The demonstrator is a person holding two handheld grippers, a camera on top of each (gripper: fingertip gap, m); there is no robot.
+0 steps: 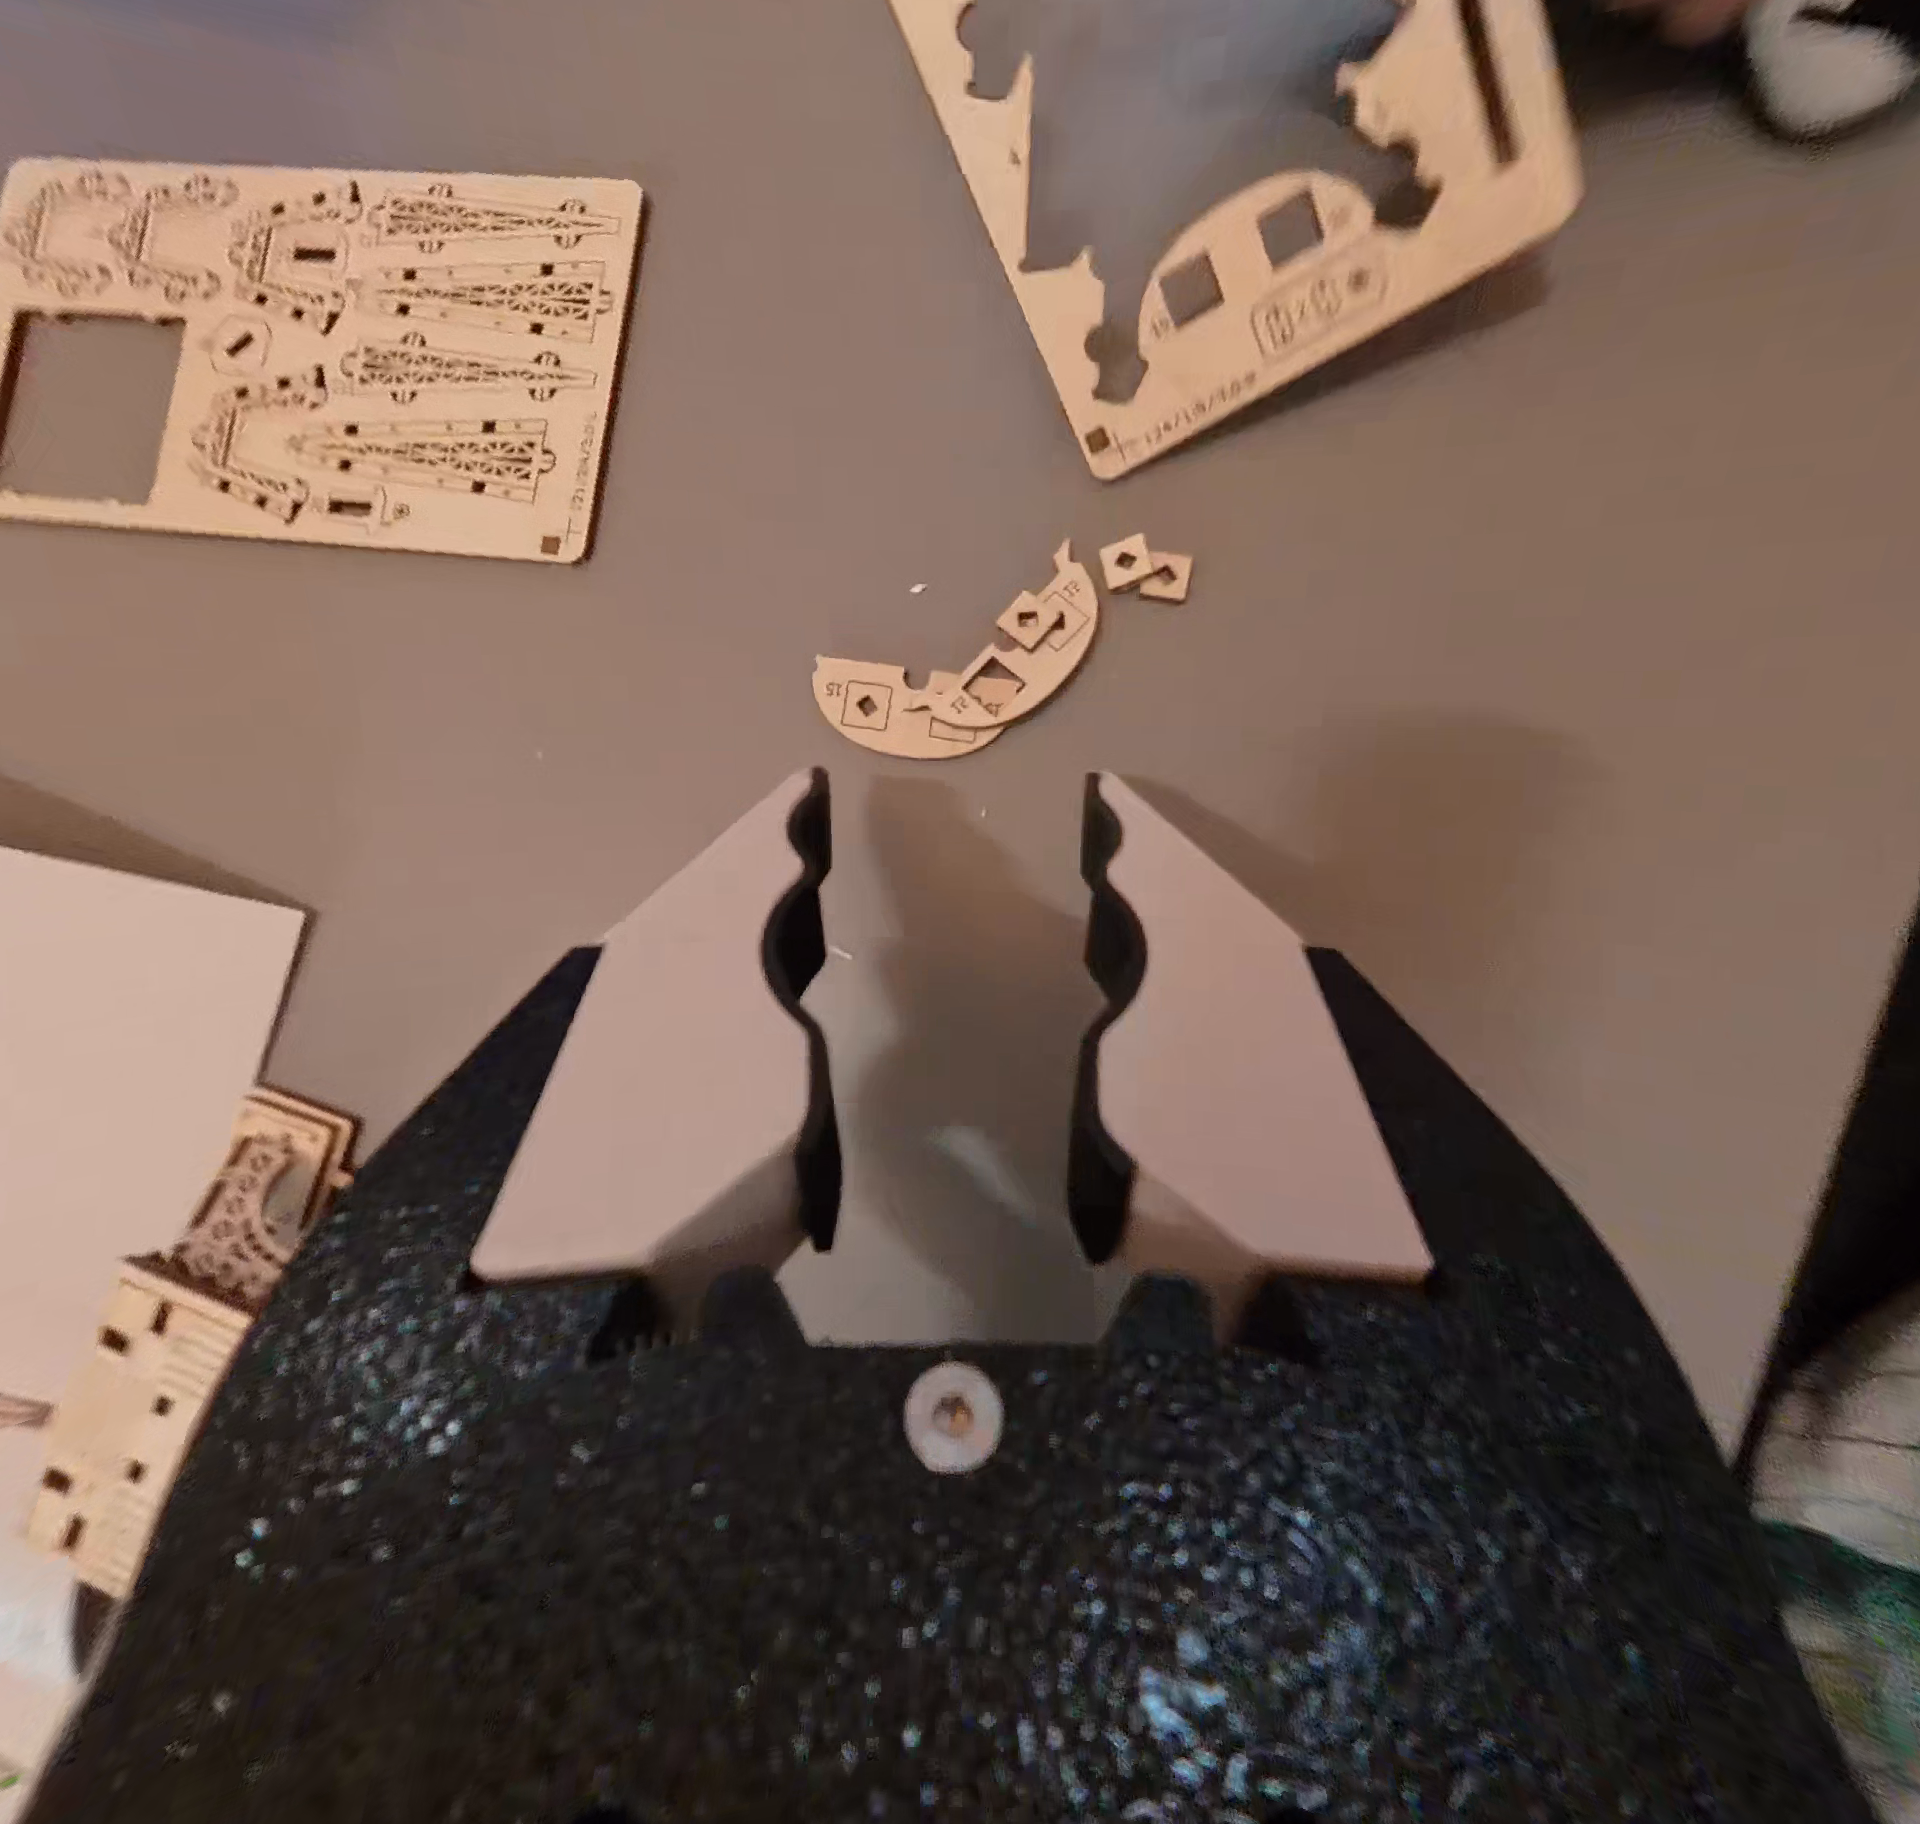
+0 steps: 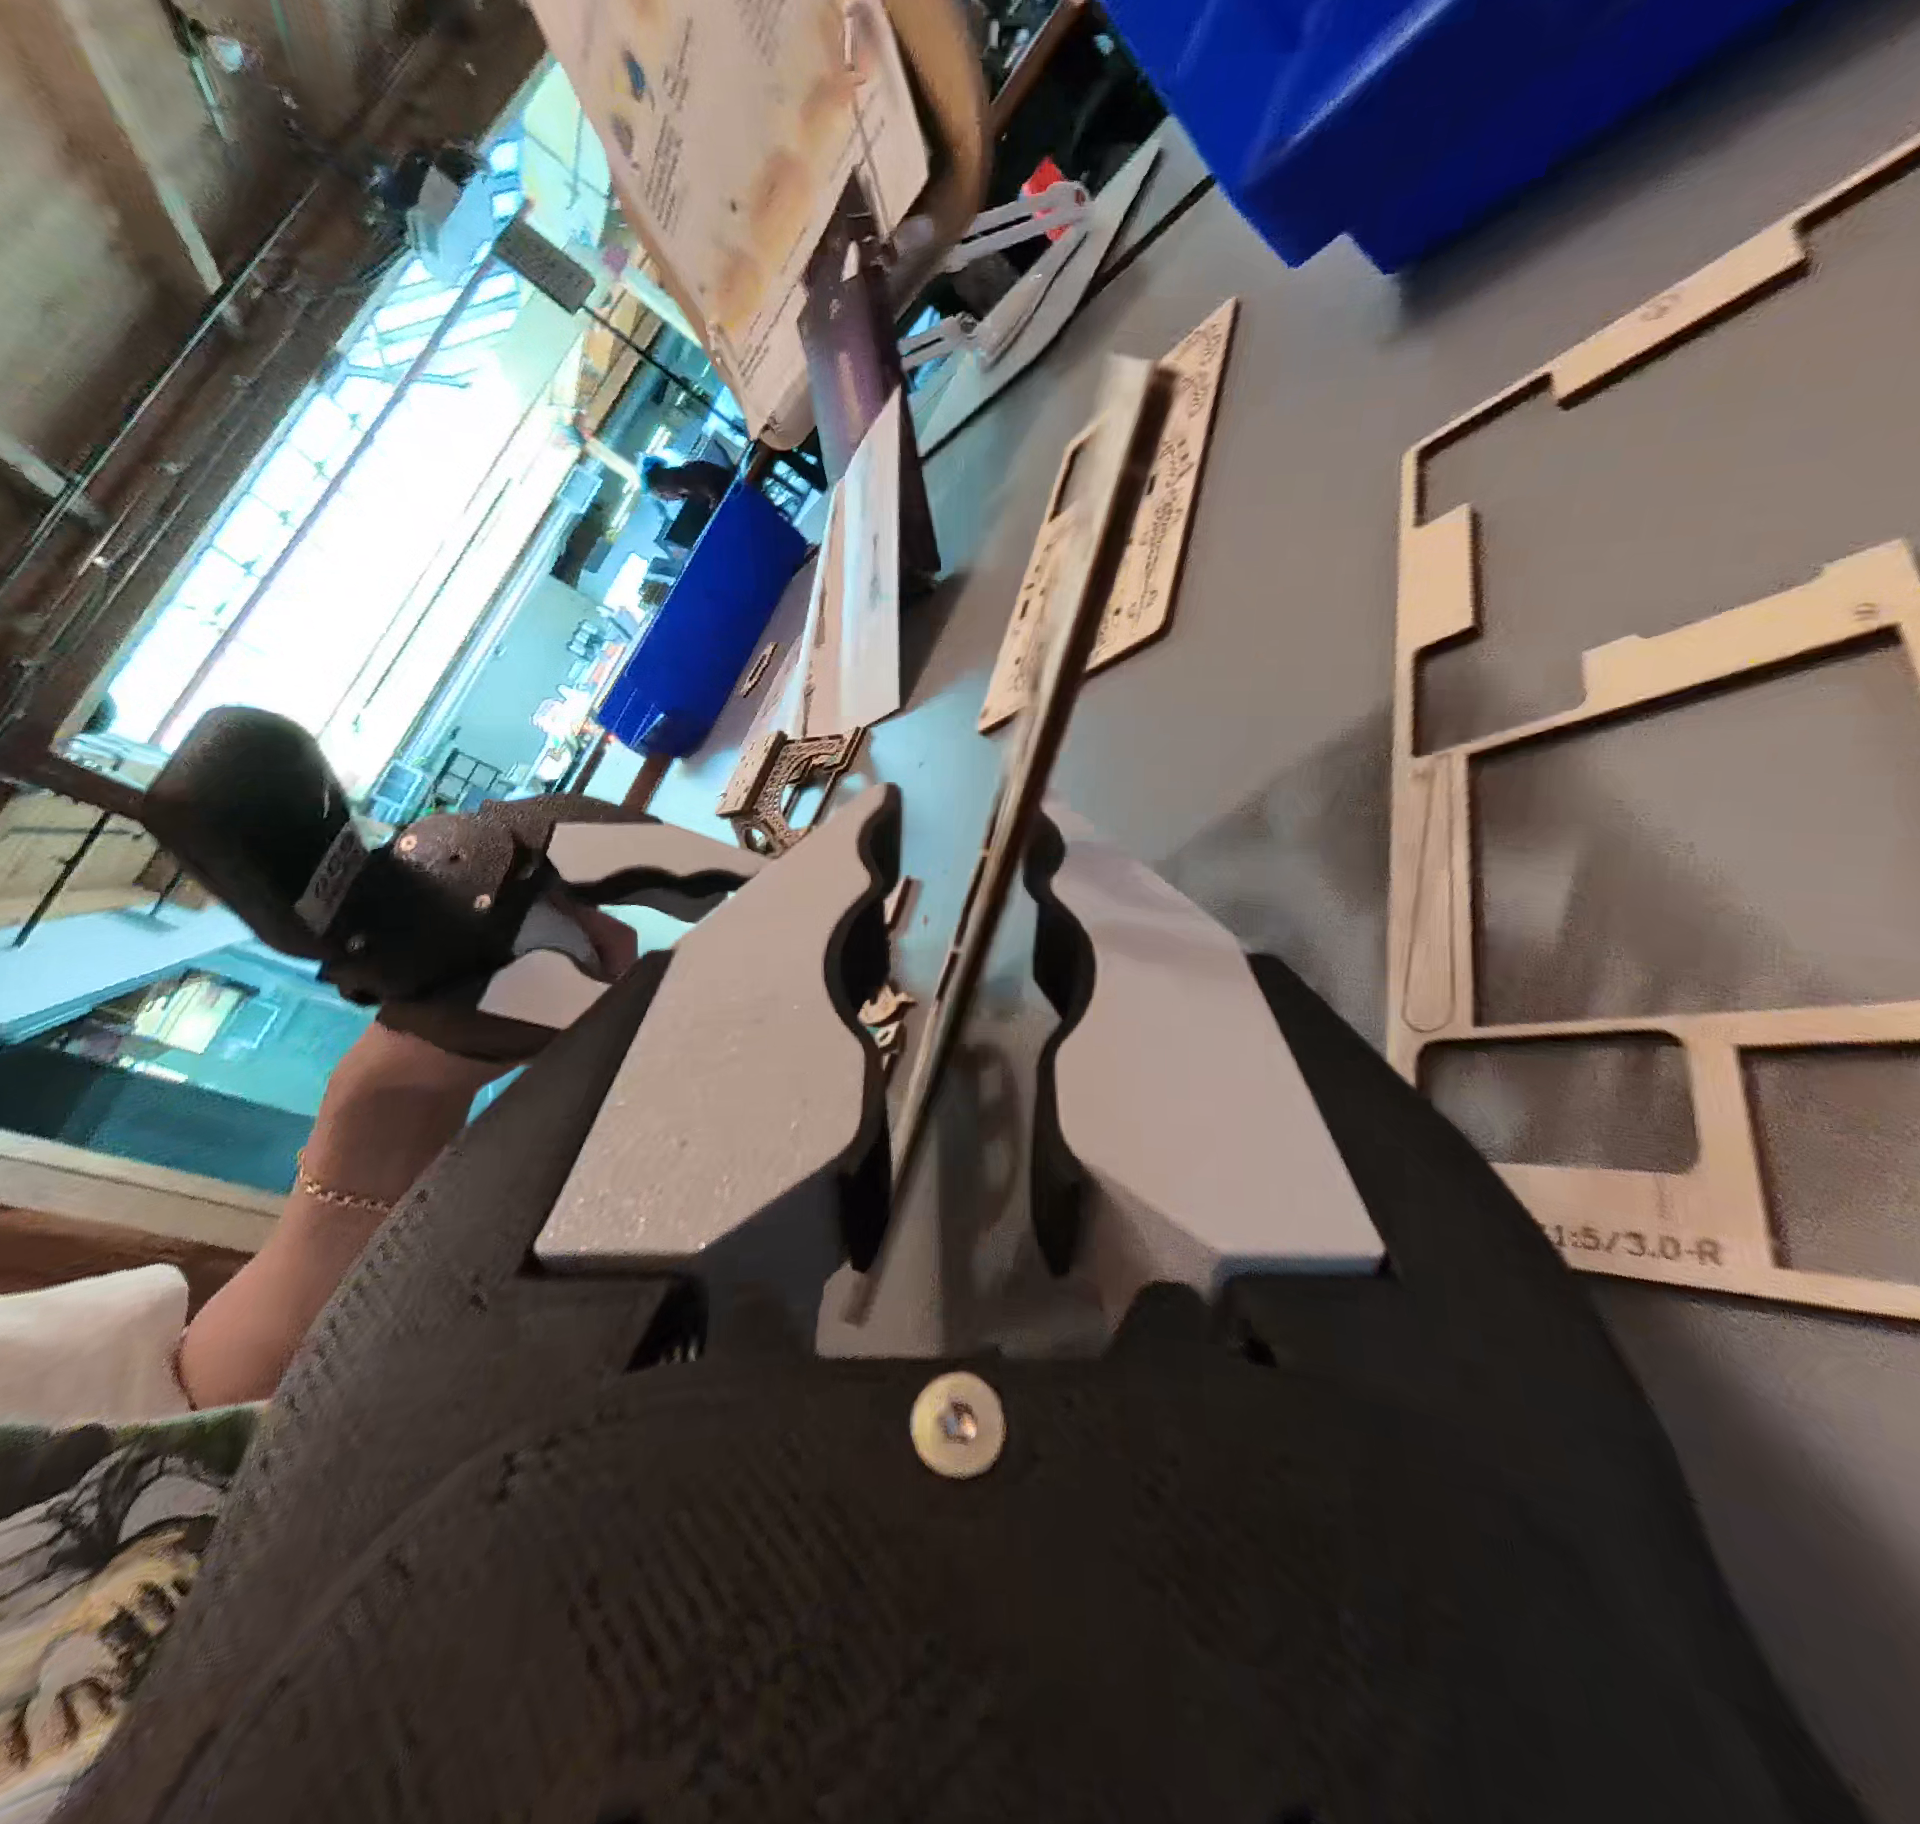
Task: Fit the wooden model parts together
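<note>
Black-bodied with grey fingers, the left gripper (image 1: 956, 787) hovers with its fingers spread and nothing between them, just short of the small punched-out wooden pieces (image 1: 961, 688) lying loose on the grey table (image 1: 1558, 683). Between the right gripper (image 2: 961, 829) fingers stands a thin wooden sheet (image 2: 1070, 652) edge-on, tilted above the table; whether they pinch it firmly I cannot tell. An uncut parts sheet (image 1: 312, 356) lies flat to the left, an emptied wooden frame (image 2: 1662, 943) to the right.
</note>
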